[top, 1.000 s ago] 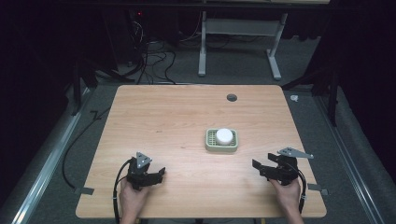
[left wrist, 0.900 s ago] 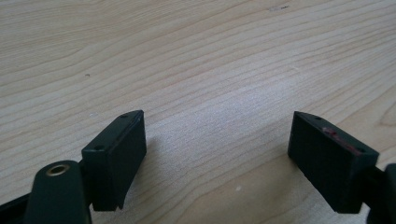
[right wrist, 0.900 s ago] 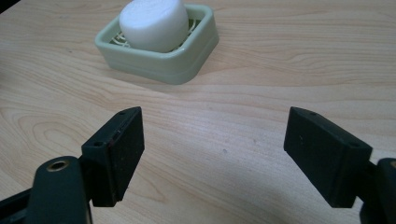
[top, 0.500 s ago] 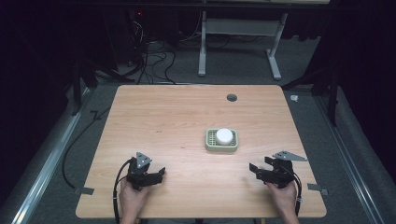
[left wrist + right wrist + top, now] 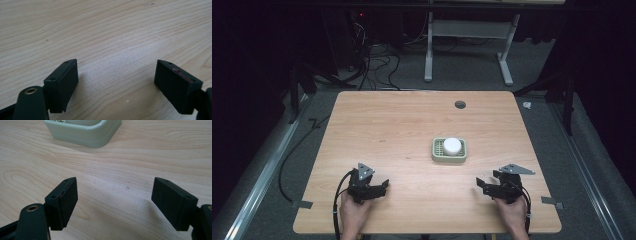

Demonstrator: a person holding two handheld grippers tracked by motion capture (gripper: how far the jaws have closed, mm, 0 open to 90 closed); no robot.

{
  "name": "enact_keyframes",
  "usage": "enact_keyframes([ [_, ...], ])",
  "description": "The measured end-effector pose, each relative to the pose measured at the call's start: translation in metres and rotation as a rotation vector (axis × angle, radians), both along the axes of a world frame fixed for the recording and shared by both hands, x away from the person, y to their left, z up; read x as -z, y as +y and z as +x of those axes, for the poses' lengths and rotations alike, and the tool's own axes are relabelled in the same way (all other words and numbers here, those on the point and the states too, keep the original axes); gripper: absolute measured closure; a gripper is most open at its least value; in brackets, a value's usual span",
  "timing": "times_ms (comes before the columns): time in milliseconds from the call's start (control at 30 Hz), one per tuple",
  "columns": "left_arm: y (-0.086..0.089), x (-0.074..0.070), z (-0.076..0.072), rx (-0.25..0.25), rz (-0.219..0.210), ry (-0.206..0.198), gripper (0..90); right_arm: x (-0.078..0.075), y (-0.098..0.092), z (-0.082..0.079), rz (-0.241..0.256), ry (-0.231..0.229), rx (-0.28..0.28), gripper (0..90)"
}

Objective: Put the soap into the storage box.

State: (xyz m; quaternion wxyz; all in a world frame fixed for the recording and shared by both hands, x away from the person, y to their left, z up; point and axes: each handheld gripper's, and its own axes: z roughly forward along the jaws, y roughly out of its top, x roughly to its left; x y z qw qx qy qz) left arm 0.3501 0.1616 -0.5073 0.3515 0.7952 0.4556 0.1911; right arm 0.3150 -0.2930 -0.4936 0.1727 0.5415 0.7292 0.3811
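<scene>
At the bottom of the high view, the left tongs (image 5: 379,186) and right tongs (image 5: 484,186) rest low, both released and empty. The wooden table (image 5: 402,130) carries a green dish (image 5: 449,156) right of centre. Dark floor with cables (image 5: 377,70) lies at the top.

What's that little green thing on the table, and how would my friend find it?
Start at the big wooden table and look right of its middle, ahead of the person's right tool. There sits a small pale green tray with rounded corners, apart from both tools. It is the one thing lying on the wood, and a round white object rests in it.
</scene>
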Motion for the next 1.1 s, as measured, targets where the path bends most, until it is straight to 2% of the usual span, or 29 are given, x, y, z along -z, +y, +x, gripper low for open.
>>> enact_keyframes([
  [567,0.0,0.0,0.0,0.0,0.0,0.0,19.7,0.007,0.007,0.0,-0.039,0.012,-0.001,22.3],
  [700,0.0,0.0,0.0,0.0,0.0,0.0,19.7,0.008,0.009,-0.001,-0.07,0.002,0.0,22.8],
  [867,0.0,0.0,0.0,0.0,0.001,-0.001,19.7,0.009,0.021,-0.002,-0.185,-0.011,-0.013,23.2],
  [1100,0.0,0.0,0.0,0.0,0.0,-0.002,19.7,0.009,0.022,-0.002,-0.181,-0.012,-0.017,23.2],
])
